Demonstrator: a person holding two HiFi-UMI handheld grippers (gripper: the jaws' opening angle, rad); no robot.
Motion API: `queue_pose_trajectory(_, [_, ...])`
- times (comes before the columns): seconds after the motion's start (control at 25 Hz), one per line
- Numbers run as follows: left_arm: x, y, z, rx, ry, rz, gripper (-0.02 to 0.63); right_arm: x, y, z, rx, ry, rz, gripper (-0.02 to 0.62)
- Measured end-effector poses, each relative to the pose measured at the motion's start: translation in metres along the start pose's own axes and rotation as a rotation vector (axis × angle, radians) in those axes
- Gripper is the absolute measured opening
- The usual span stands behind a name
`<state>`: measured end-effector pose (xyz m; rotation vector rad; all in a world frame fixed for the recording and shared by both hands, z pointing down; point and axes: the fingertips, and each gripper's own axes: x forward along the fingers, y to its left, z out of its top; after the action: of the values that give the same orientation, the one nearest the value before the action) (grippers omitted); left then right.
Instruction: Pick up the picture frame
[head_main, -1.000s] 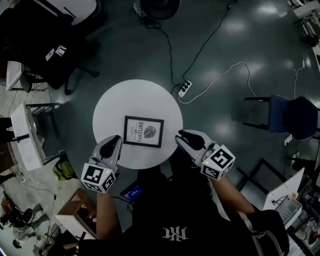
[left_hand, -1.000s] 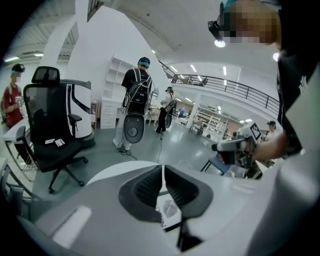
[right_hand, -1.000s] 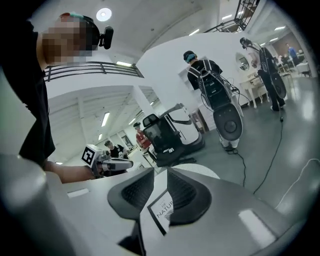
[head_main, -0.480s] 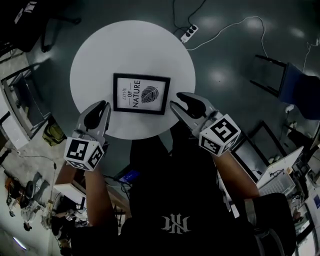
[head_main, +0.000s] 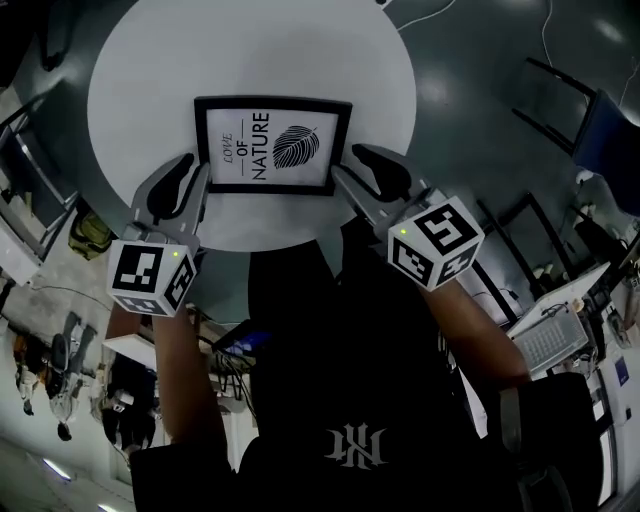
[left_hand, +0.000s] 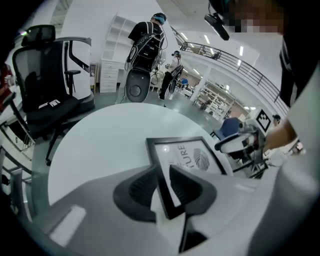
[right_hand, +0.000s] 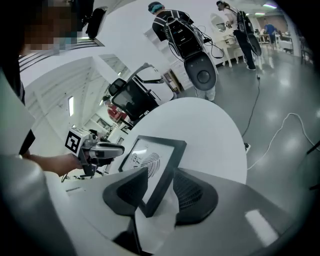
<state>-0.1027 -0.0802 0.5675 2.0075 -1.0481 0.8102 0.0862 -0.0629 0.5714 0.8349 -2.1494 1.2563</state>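
A black picture frame with a leaf print lies flat on the round white table. My left gripper is at its near left corner and my right gripper at its near right corner. In the left gripper view the frame's corner edge runs between the open jaws of the left gripper. The right gripper view shows the frame's other near corner between the right gripper's jaws, which are opening. Neither pair of pads presses on it.
A black office chair stands left of the table. A blue chair and a laptop are at the right. People stand far behind. A white cable lies on the floor.
Both grippers have come down and forward from the table's near rim to the frame's near corners. The right jaws have spread wider. The head camera has come closer to the table.
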Motion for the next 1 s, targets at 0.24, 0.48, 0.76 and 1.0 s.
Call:
queue_pose_trajectory(0.24, [0.013, 0.008, -0.014, -0.016, 0.041, 0.021, 0.083, 0.011, -0.008, -0.020, 0.028, 0.031, -0.063, 0.163])
queue_pose_trajectory(0.48, [0.013, 0.006, -0.012, -0.014, 0.045, 0.021, 0.081, 0.012, -0.006, -0.018, -0.010, 0.028, -0.113, 0.146])
queue_pose_trajectory(0.76, [0.016, 0.002, -0.018, -0.023, 0.055, 0.009, 0.083, 0.018, -0.006, -0.020, -0.033, 0.044, -0.161, 0.132])
queue_pose_trajectory(1.0, [0.019, 0.003, -0.017, -0.058, 0.056, 0.014, 0.083, 0.018, -0.006, -0.017, -0.052, 0.042, -0.182, 0.115])
